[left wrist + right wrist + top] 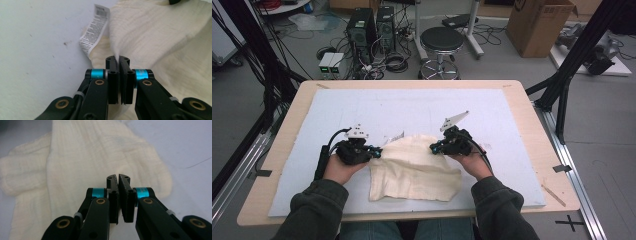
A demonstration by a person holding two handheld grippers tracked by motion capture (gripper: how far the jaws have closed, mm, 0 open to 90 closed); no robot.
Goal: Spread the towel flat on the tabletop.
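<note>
A person sits at a wooden worktop [532, 130] covered by a pale blue mat [412, 107], a claw in each hand. A cream muslin cloth [414, 170] lies rumpled on the mat just in front of them, between the two hands, with a white printed care label [95, 30] sticking out at its far left corner.

The left claw [376, 153] is pinched shut on the cloth's left edge; in the left gripper view a thin fold of fabric rises from between the closed jaws, just beside the label. The right claw [433, 148] is closed at the cloth's upper right edge. In the right gripper view its jaws meet with the cloth just beyond them, so it looks clamped on the hem (though the fabric inside the pinch is hard to make out).

The step looks like lifting and spreading the cloth. To do it well, I would raise both hands evenly and draw them apart, keeping the edge taut so no layer slips out, and check the right-hand hold before pulling.
</note>
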